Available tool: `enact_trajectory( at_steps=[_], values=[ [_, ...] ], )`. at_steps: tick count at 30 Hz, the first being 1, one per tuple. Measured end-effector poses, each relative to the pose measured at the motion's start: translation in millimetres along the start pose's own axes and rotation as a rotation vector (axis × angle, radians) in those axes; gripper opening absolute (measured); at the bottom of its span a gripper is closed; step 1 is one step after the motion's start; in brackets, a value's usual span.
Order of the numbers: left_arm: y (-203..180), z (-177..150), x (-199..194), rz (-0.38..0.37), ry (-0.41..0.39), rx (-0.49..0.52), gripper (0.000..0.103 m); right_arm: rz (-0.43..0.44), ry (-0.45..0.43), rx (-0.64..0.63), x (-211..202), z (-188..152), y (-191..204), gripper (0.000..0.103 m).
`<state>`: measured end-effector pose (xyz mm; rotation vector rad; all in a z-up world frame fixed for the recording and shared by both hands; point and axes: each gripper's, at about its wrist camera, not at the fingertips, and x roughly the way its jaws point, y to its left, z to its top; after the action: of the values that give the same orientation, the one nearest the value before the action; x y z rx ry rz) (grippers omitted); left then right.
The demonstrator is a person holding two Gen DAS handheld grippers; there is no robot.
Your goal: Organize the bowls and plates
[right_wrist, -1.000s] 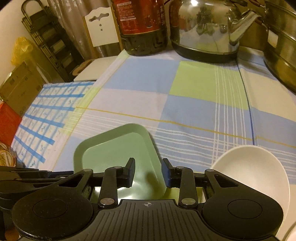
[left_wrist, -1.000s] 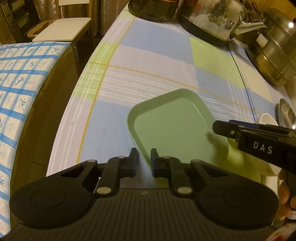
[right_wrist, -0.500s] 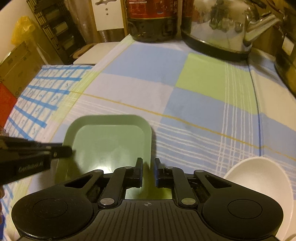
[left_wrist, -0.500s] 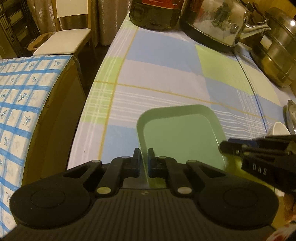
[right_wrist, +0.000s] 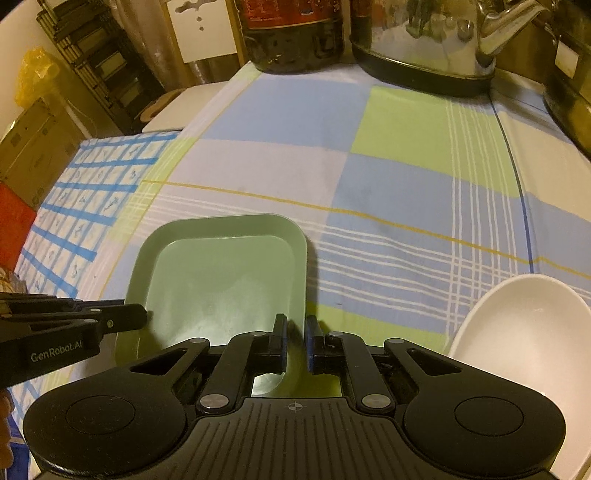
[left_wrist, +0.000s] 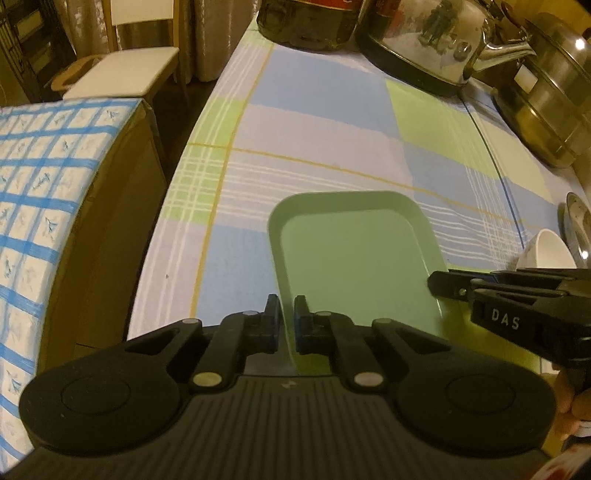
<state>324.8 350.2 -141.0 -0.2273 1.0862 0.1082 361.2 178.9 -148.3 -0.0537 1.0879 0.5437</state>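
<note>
A pale green square plate (left_wrist: 354,254) lies on the checked tablecloth; it also shows in the right wrist view (right_wrist: 221,284). My left gripper (left_wrist: 287,314) is shut on the plate's left rim. My right gripper (right_wrist: 295,332) is shut on the plate's right rim. Each gripper shows in the other's view, the right one (left_wrist: 439,284) at the plate's right edge, the left one (right_wrist: 136,317) at its left edge. A white bowl (right_wrist: 517,332) sits on the table to the right of the plate and also shows in the left wrist view (left_wrist: 546,249).
A steel kettle (right_wrist: 424,37), a dark jar (right_wrist: 291,33) and a steel pot (left_wrist: 554,92) stand along the table's far edge. A box under blue checked cloth (left_wrist: 44,192) and a white chair (left_wrist: 125,70) are left of the table.
Both grippers have closed from open onto the plate's opposite rims. The plate has turned from a diagonal lie to square with the grippers.
</note>
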Motion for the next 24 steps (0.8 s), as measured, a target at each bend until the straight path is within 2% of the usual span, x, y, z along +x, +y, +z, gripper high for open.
enact_trajectory(
  at_steps=[7,13,18,24],
  values=[
    [-6,8,-26,0.01,-0.071,0.025,0.006,0.02,-0.057,0.022,-22,3,-2,0.006],
    [-24,21,-56,0.001,-0.131,0.052,0.006,0.032,-0.129,0.046,-57,8,-8,0.006],
    [-57,29,-76,-0.028,-0.179,0.096,0.006,0.024,-0.179,0.079,-91,6,-29,0.006],
    [-121,30,-87,-0.083,-0.209,0.159,0.006,-0.019,-0.226,0.137,-135,-7,-75,0.006]
  ],
)
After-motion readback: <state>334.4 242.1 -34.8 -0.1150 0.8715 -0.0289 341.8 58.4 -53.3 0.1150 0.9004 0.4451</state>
